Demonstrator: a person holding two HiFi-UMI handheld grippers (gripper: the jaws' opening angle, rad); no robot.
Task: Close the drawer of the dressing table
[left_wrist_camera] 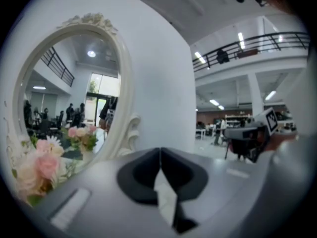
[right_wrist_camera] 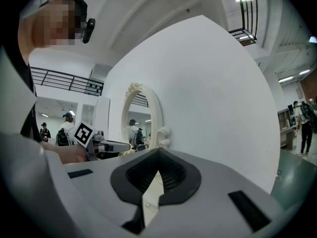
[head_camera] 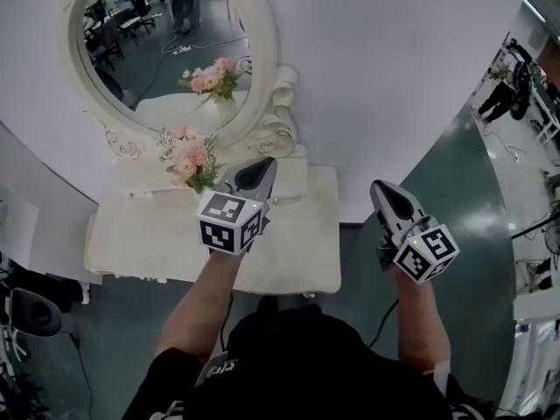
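The white dressing table stands against the curved wall, with an oval mirror and a pink flower bouquet on it. From above its front shows no drawer sticking out that I can make out. My left gripper hangs in the air over the table top, just right of the flowers, shut and empty. In its own view its jaws meet in front of the mirror. My right gripper hovers off the table's right end, over the floor, its tips together with nothing held.
A curved white wall runs behind the table. Green floor lies to the right, with people and desks farther off. Dark equipment and a cable sit at the lower left.
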